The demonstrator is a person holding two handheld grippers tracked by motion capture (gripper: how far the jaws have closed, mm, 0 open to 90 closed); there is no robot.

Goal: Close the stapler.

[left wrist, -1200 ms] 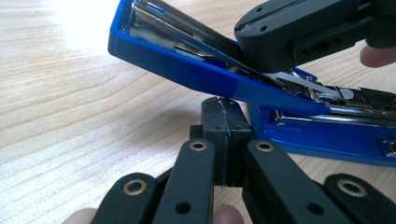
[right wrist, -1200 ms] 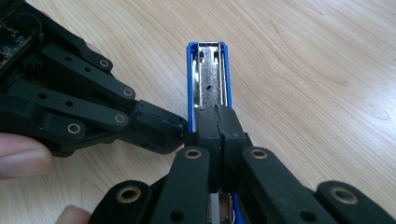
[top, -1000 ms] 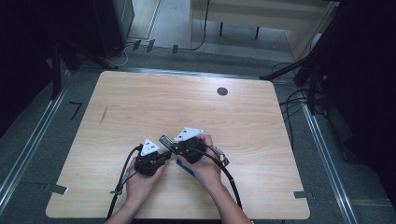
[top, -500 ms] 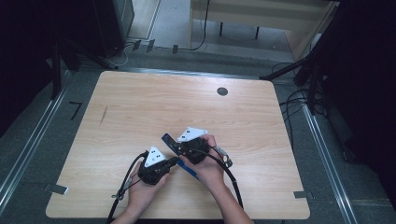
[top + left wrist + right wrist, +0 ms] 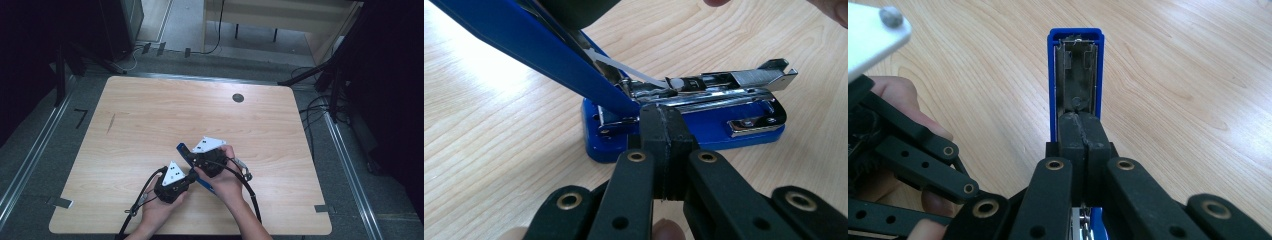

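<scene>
Two closed grippers worked a blue stapler [image 5: 684,131] lying opened on the bench [image 5: 150,125]: the right gripper [image 5: 1082,131] propped its lid up, the left gripper [image 5: 664,125] nudged the base, which might skid away unpinned.

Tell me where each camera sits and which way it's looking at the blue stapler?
High view: above the table, looking down; forearms, both hands, left gripper show.
Left gripper view: on that gripper, facing the open stapler; shut jaws show.
Right gripper view: on the right gripper, looking along the raised stapler lid.
All share the stapler.
</scene>
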